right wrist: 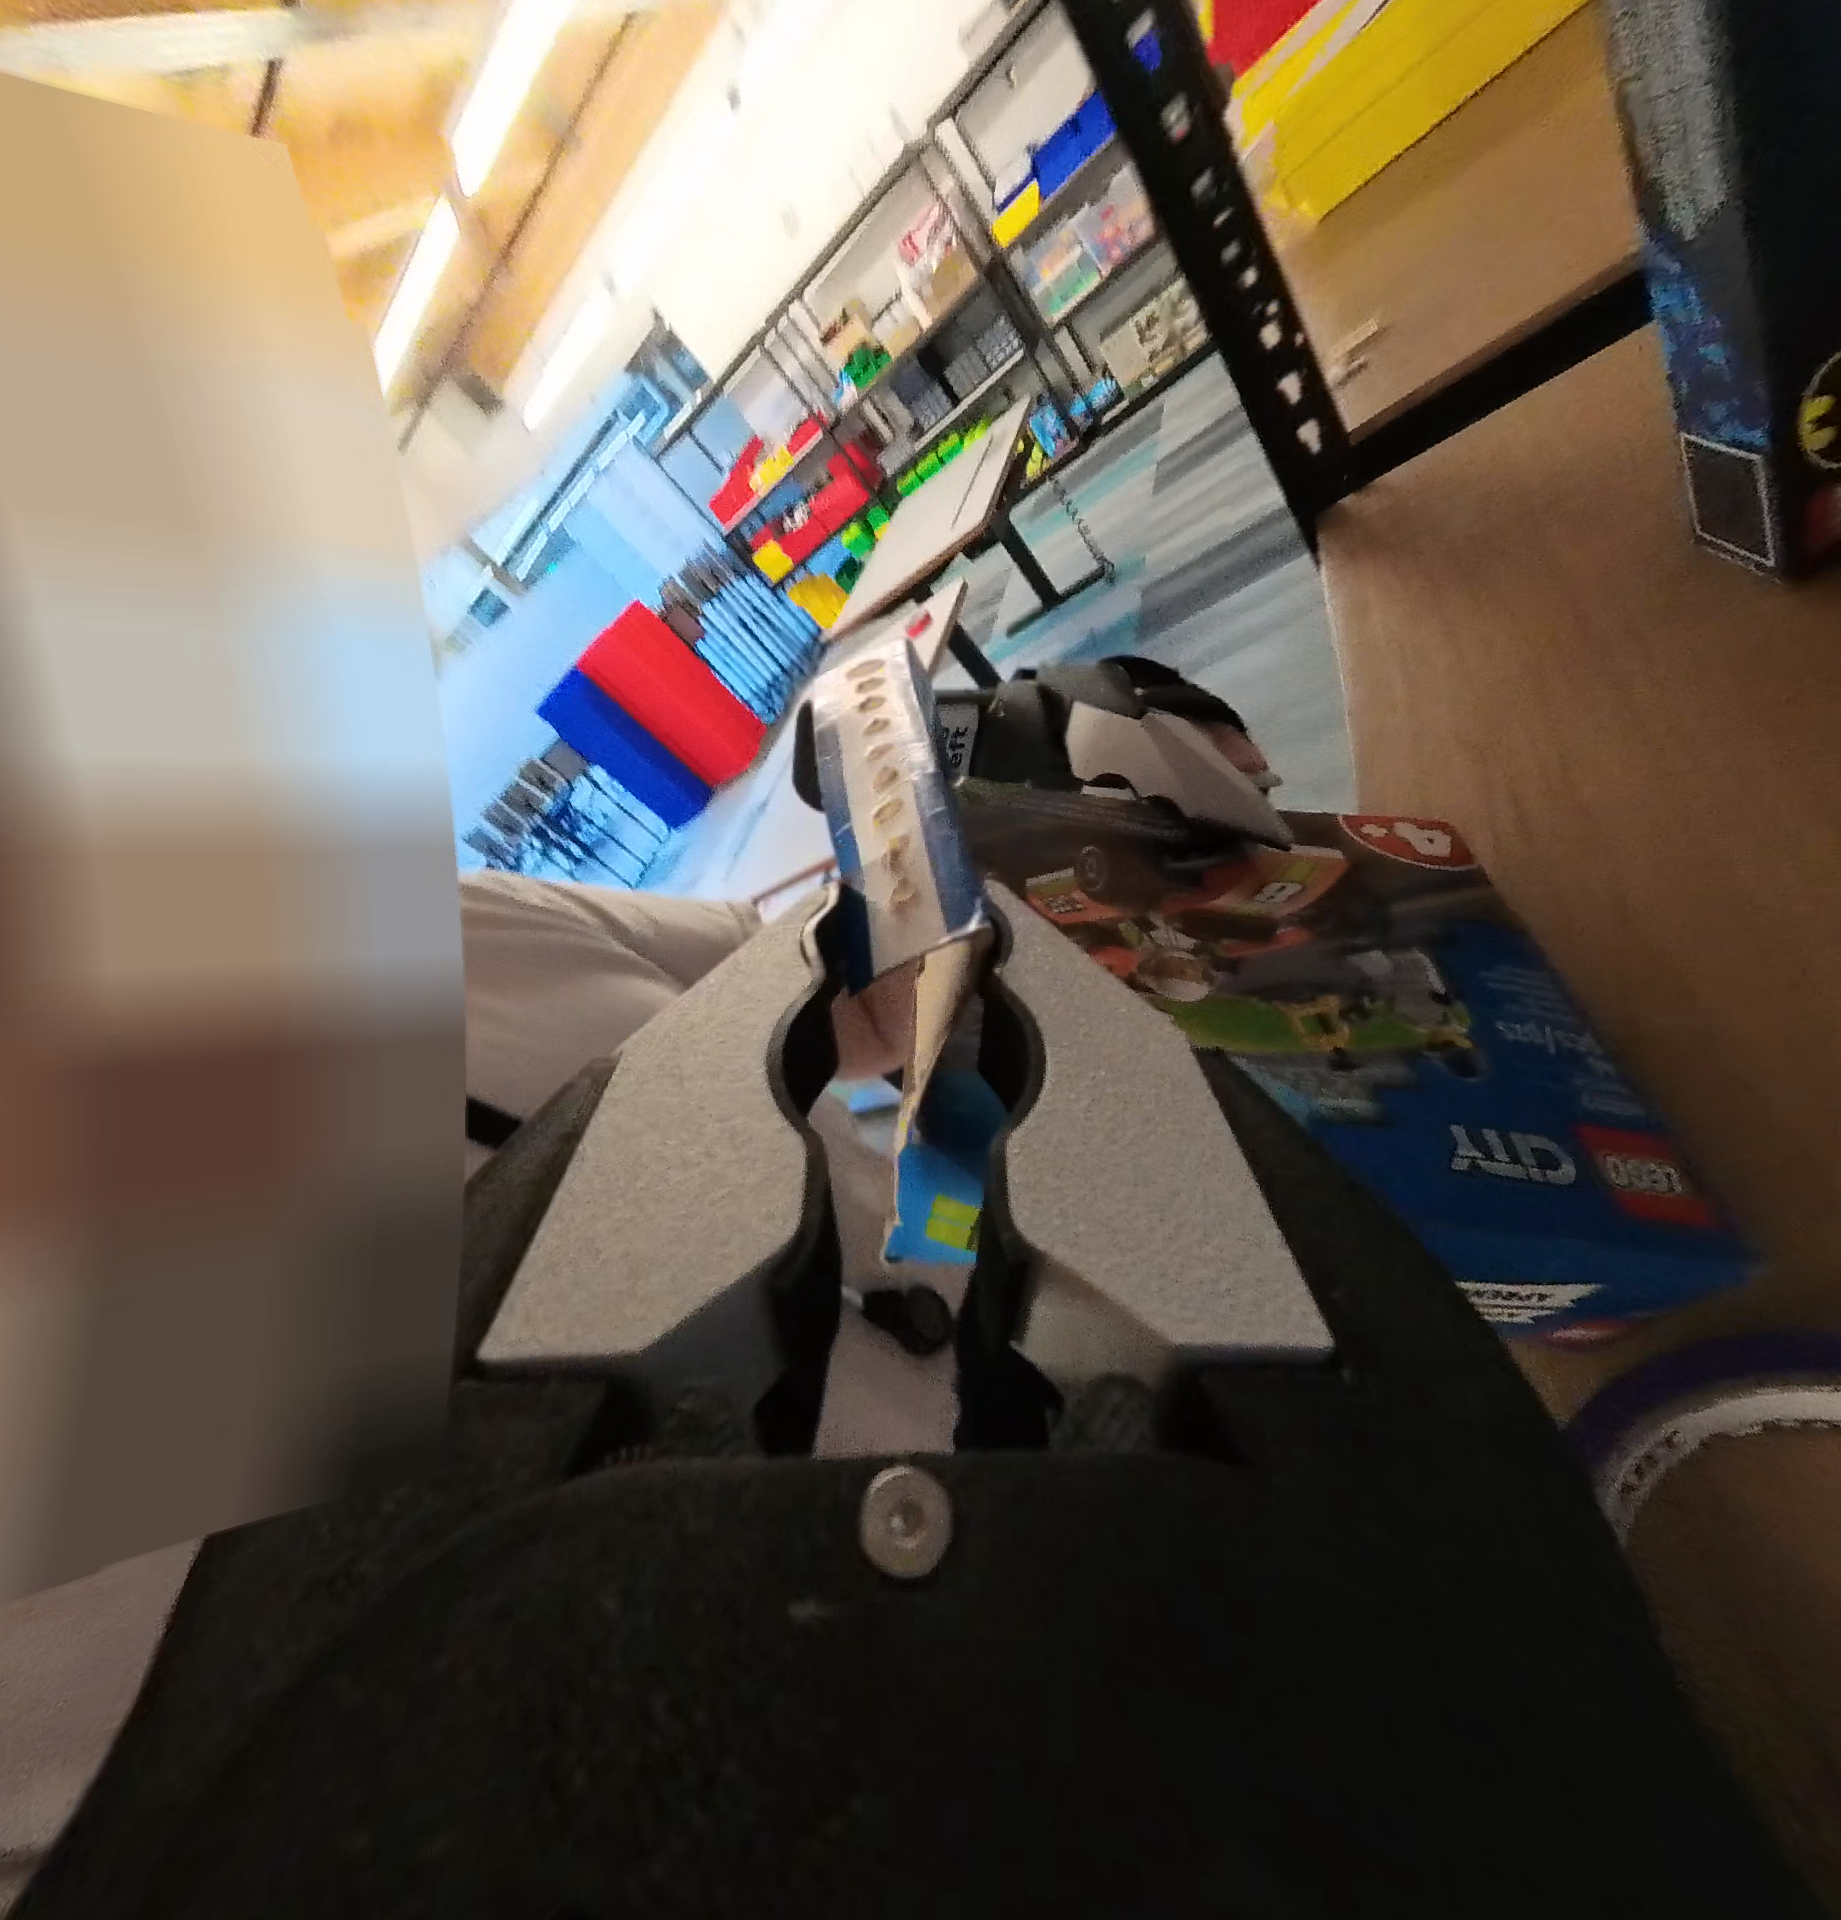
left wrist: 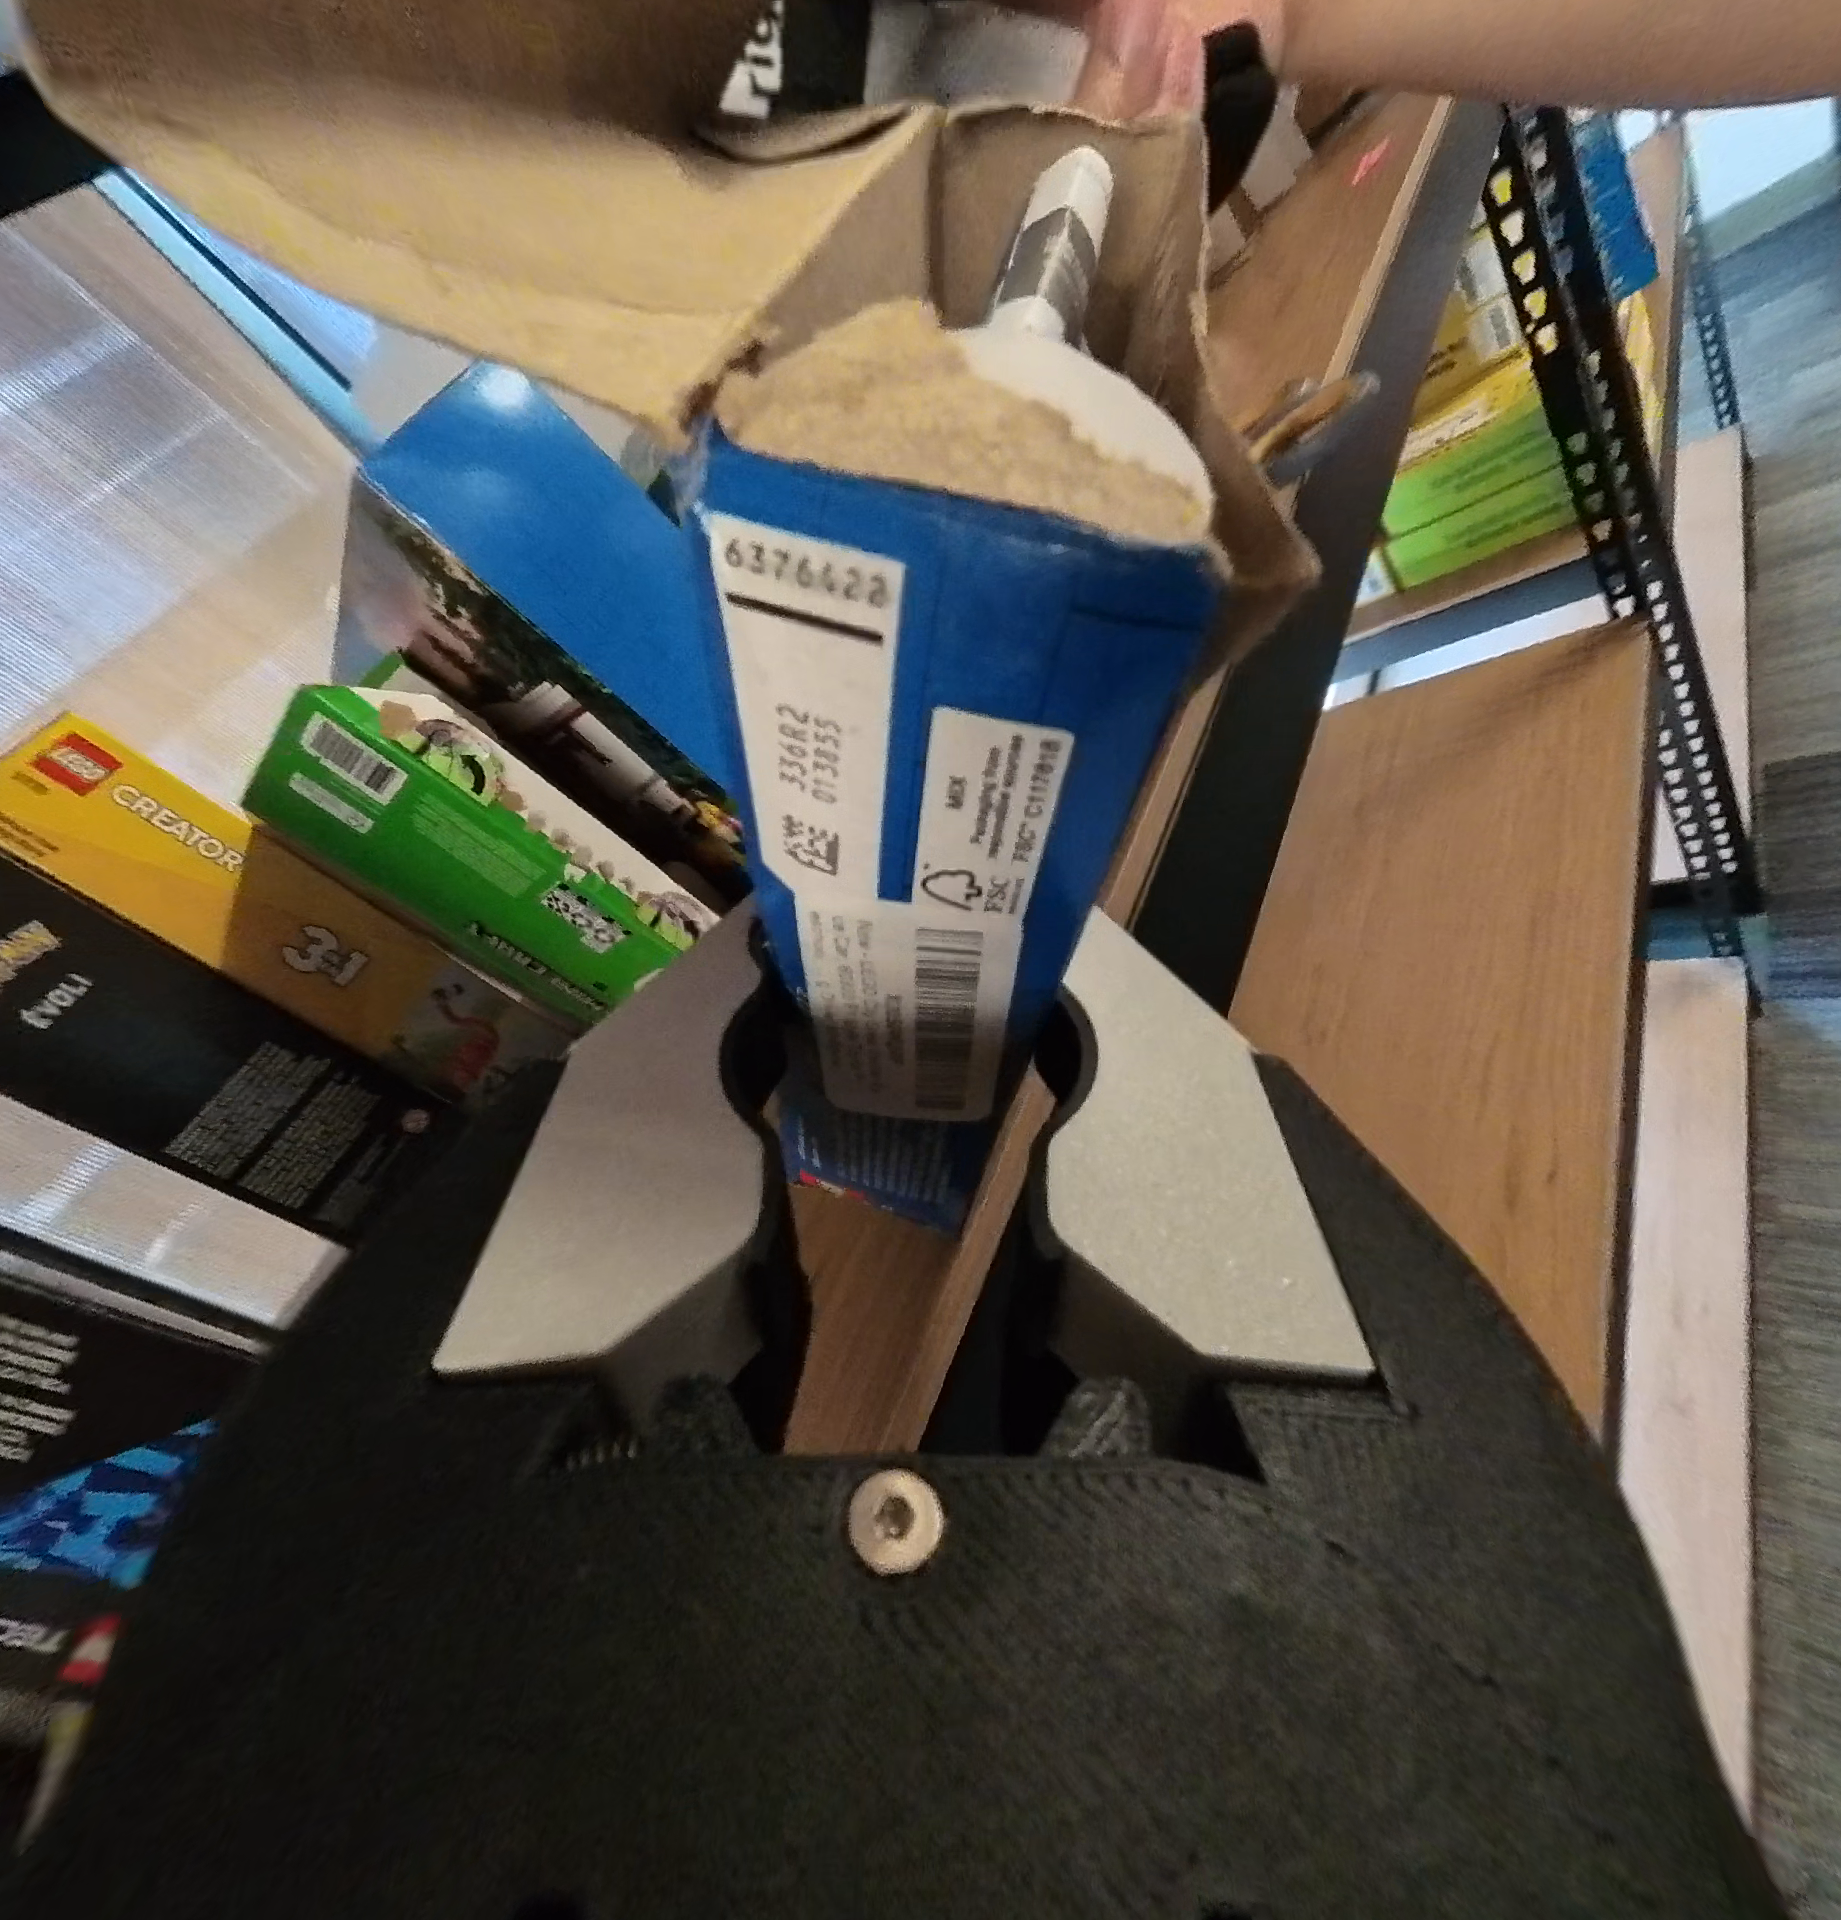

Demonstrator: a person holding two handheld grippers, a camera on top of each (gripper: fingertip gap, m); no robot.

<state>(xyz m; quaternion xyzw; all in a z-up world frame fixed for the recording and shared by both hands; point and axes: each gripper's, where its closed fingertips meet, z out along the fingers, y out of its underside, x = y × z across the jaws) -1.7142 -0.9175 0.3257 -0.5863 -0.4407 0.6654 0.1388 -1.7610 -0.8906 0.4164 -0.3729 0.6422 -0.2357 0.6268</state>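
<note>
The blue box (left wrist: 957,727), its end torn open, is gripped between the left claw (left wrist: 911,997) fingers above a wooden shelf (left wrist: 1435,935). The right claw (right wrist: 911,935) is closed on the box's torn blue flap (right wrist: 900,810). A green box (left wrist: 448,821), yellow box (left wrist: 116,821) and black box (left wrist: 168,1039) lie to the left. A hand (left wrist: 1186,42) shows above. In the right view, a blue boxed set (right wrist: 1467,1091) lies just beside the claw.
</note>
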